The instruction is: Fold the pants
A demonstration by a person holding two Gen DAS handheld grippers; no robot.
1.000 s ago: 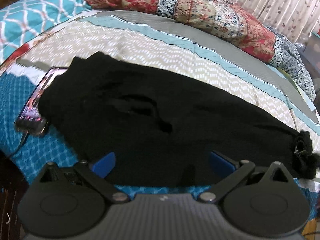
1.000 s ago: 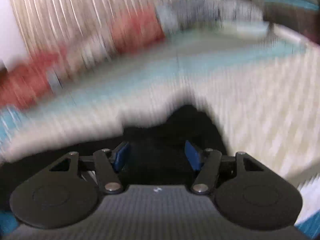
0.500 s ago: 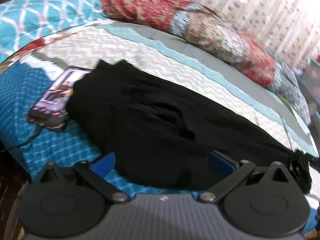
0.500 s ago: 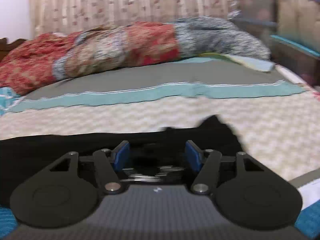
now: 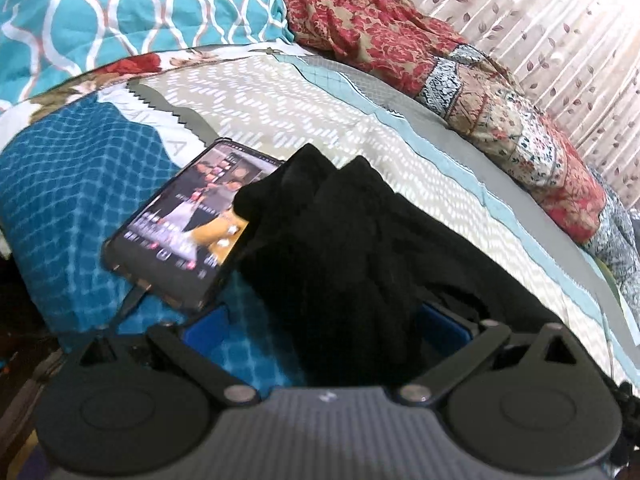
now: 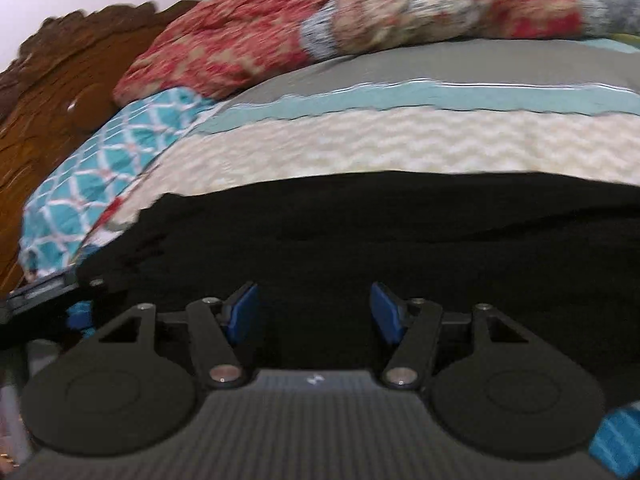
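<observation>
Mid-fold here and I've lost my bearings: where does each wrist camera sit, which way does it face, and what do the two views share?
Left wrist: sits on the left hand-held gripper, angled down over the near bed edge at the bunched end of the black fabric pants overlapping a lit black smartphone; only its open blue-padded fingers show.
Right wrist: sits on the right hand-held gripper, facing across the pants towards the carved brown wooden headboard; open fingers only.
Shared: pants, striped quilt, red floral blanket.
</observation>
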